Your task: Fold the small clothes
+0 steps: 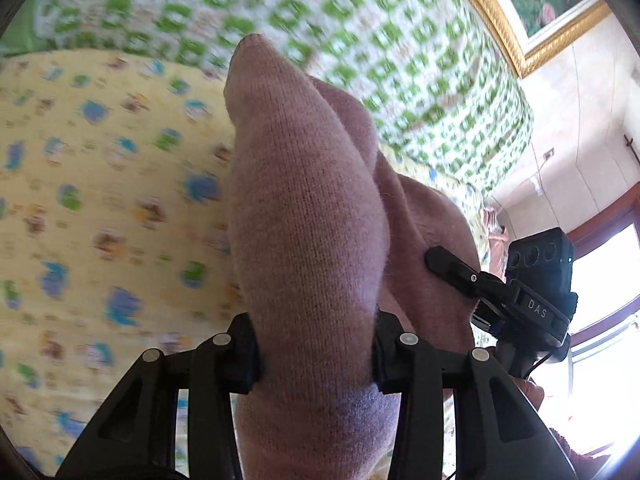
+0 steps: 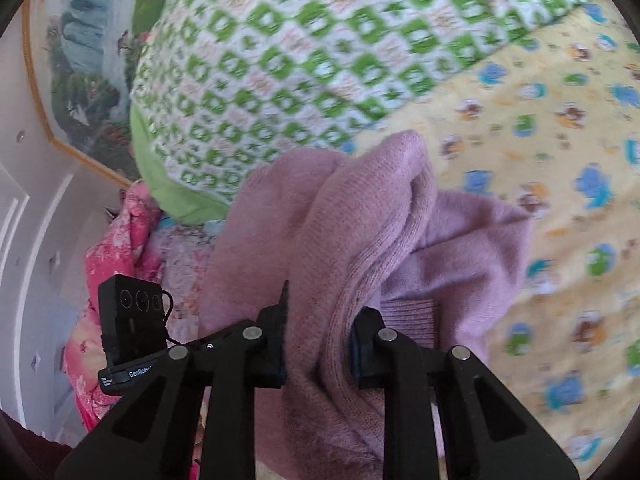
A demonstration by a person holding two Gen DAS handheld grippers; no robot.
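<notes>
1. Black plastic fingers of the left gripper [image 1: 316, 356] were clenched on a bunched fold of the mauve knitted garment [image 1: 304, 216], which was held above the bed.
2. Over on the right, the right gripper [image 2: 318, 354] likewise pinched a thick roll of that same soft knit [image 2: 360, 240].
3. Under the garment lay the yellow cartoon-print bedsheet [image 2: 560, 200], blurred.
4. A green-and-white patterned quilt [image 2: 300, 60] sat bunched beyond it, near a gold-framed landscape painting [image 1: 540, 0].
</notes>
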